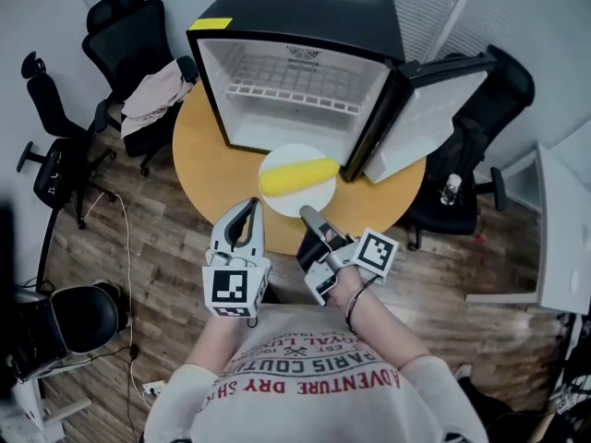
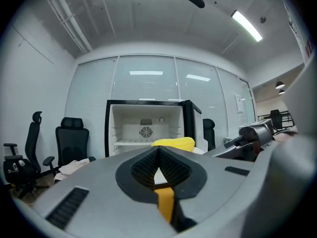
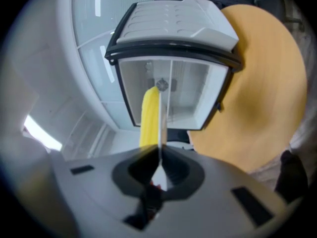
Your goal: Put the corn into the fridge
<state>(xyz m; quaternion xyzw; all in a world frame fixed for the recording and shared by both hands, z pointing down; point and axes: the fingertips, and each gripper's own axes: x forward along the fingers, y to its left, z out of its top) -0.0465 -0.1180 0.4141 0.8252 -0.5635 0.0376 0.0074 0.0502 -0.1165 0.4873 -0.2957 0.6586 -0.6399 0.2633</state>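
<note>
A yellow corn cob (image 1: pixel 297 177) lies on a white plate (image 1: pixel 325 201) on the round wooden table (image 1: pixel 198 160), just in front of the open mini fridge (image 1: pixel 305 12). My right gripper (image 1: pixel 310 216) is turned on its side, jaws shut on the plate's near rim; in the right gripper view the plate (image 3: pixel 161 128) shows edge-on, running into the right gripper (image 3: pixel 159 160), with the corn (image 3: pixel 149 114) beside it. My left gripper (image 1: pixel 244 221) hovers shut and empty at the table's near edge, left of the plate. In the left gripper view, the left gripper (image 2: pixel 158 151) points at the corn (image 2: pixel 173 143) and fridge (image 2: pixel 145 125).
The fridge door (image 1: pixel 423 118) swings open to the right. Inside, a wire shelf (image 1: pixel 294 86) sits over a bare white floor. Black office chairs (image 1: pixel 118 28) stand to the left, one draped with a garment (image 1: pixel 155 95). A chair at right holds a bottle (image 1: pixel 451 190).
</note>
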